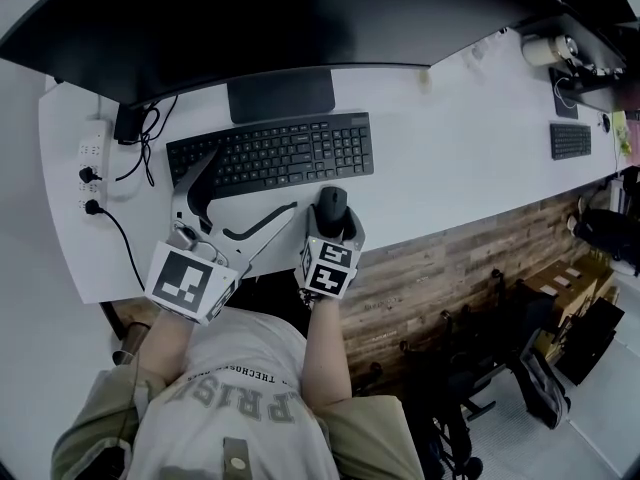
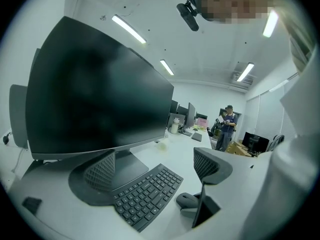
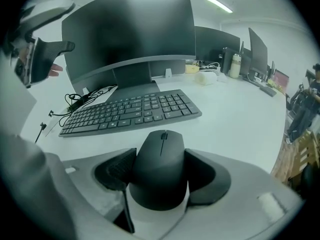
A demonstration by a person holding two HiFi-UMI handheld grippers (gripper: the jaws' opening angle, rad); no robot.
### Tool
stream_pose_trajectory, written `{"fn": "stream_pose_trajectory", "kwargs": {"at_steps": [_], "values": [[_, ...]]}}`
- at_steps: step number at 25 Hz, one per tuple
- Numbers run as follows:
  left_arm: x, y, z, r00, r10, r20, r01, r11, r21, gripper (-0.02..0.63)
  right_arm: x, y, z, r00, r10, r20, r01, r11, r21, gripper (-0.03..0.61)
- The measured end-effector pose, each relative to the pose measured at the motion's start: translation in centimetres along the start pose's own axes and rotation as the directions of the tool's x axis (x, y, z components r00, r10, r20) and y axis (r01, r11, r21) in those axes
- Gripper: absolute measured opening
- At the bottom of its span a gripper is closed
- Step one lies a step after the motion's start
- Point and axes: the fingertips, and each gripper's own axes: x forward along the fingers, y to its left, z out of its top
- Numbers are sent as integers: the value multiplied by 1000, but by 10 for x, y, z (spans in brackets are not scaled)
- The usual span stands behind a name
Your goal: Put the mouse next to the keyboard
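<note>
A black mouse (image 1: pixel 331 208) lies on the white desk (image 1: pixel 450 148), just in front of the right end of the black keyboard (image 1: pixel 270 153). My right gripper (image 1: pixel 333 220) reaches over the desk's front edge, and its two pads (image 3: pixel 118 169) sit against the mouse's (image 3: pixel 161 166) sides, shut on it. The keyboard (image 3: pixel 130 111) lies a short way beyond. My left gripper (image 1: pixel 250 185) stands wide open over the desk at the keyboard's front left, with nothing between its fingers (image 2: pixel 100 171). From there the mouse (image 2: pixel 187 200) shows low, to the right of the keyboard (image 2: pixel 147 194).
A large dark monitor (image 1: pixel 280 18) on a stand (image 1: pixel 280 94) rises behind the keyboard. A white power strip (image 1: pixel 93 163) with black cables lies at the desk's left end. A second keyboard (image 1: pixel 570 140) lies far right. A person (image 2: pixel 228 126) stands across the room.
</note>
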Motion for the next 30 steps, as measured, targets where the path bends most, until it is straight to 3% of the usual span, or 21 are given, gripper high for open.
{"fn": "stream_pose_trajectory", "kwargs": {"at_steps": [8,18,26,30], "values": [[4,-2,0,999,-31,-9,31,999,15,469,-2,-1,1,1000,-3,-1,3,1000,30,305],[9,-8,7,999,-50,14,50,999,20,469,-28,-16,31,995,-29,91,25,999,47,305],[16,-23,17,999,-33,44,31,999,24,469,-46,-50,65,986,-35,166,31,999,26,304],[24,-30,19,998,23,62,-24,1000,9,469,-49,-72,85,981,-5,196,5,1000,-1,304]]}}
